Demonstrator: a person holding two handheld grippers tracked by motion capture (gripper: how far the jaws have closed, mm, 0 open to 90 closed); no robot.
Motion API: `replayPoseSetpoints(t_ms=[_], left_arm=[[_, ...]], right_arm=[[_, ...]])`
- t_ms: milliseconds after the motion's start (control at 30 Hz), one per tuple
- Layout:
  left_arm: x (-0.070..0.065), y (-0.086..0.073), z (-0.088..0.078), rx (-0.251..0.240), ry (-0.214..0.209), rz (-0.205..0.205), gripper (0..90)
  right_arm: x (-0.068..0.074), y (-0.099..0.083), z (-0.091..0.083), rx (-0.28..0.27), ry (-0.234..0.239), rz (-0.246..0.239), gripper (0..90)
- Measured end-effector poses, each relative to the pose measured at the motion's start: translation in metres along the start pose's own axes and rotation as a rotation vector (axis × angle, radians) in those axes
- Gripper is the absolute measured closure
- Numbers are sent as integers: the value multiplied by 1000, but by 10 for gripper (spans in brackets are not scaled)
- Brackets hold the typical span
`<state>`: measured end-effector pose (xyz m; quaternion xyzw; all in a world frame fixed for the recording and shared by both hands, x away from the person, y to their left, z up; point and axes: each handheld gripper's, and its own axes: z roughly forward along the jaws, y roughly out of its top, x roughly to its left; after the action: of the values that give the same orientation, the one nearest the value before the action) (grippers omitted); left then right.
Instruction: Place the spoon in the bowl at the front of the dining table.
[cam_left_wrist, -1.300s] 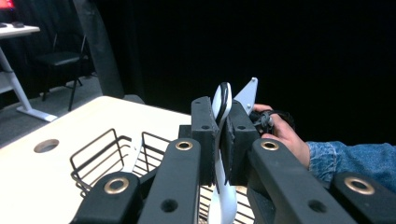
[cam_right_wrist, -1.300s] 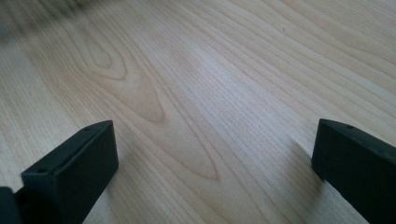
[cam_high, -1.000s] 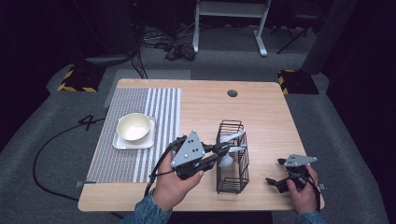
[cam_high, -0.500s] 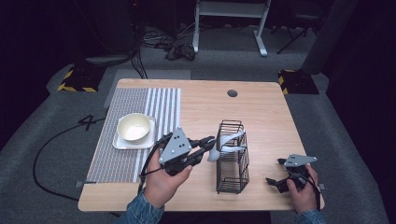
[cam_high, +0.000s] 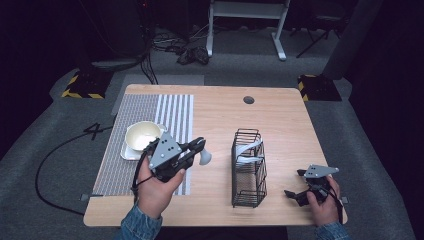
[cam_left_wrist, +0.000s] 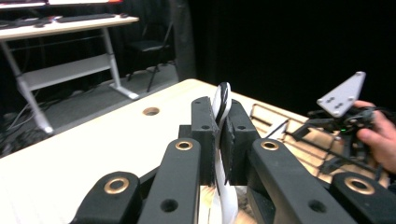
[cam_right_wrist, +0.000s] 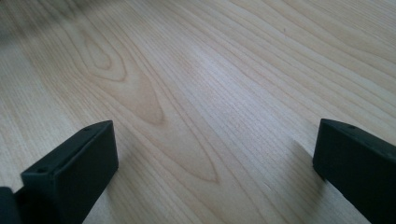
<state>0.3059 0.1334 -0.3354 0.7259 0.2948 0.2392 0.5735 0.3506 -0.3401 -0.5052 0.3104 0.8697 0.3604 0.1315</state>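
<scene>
A big wooden table (cam_high: 280, 115) fills the middle of the room. On its left side lies a striped mat (cam_high: 170, 112) with grey and white lines. Right of the middle stands a black wire basket (cam_high: 249, 192), and white things rest inside it near the top. On the mat sits a cream bowl (cam_high: 141, 134) on a small white tray (cam_high: 126, 152).

The left gripper (cam_high: 199, 148) is held above the table, between the bowl and the basket, at the edge of the mat. Its two black jaws are pressed tight on a white spoon (cam_left_wrist: 223, 105). In the left gripper view the spoon stands thin and upright between the pads, with a dark line along its edge. In the high view the round end of the spoon sticks out past the jaws, apart from the basket.

The right gripper (cam_high: 295, 184) rests low near the table's right front corner. Its jaws are spread wide apart with bare wood between them.
</scene>
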Motion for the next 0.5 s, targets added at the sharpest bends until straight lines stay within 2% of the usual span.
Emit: replayPoseSetpoints(t_ms=[200,433,467,500], left_arm=[[20,-5,-10,13,66,-29,849],[42,-9,-21,11,140,-42,849],[47,-9,-25,13,164,-41,849],[47,-9,-25,13,164,-41,848]], right_arm=[[0,0,0,0,0,-1,0],[0,0,0,0,1,0,0],[0,0,0,0,0,0,0],[0,0,0,0,0,0,0]])
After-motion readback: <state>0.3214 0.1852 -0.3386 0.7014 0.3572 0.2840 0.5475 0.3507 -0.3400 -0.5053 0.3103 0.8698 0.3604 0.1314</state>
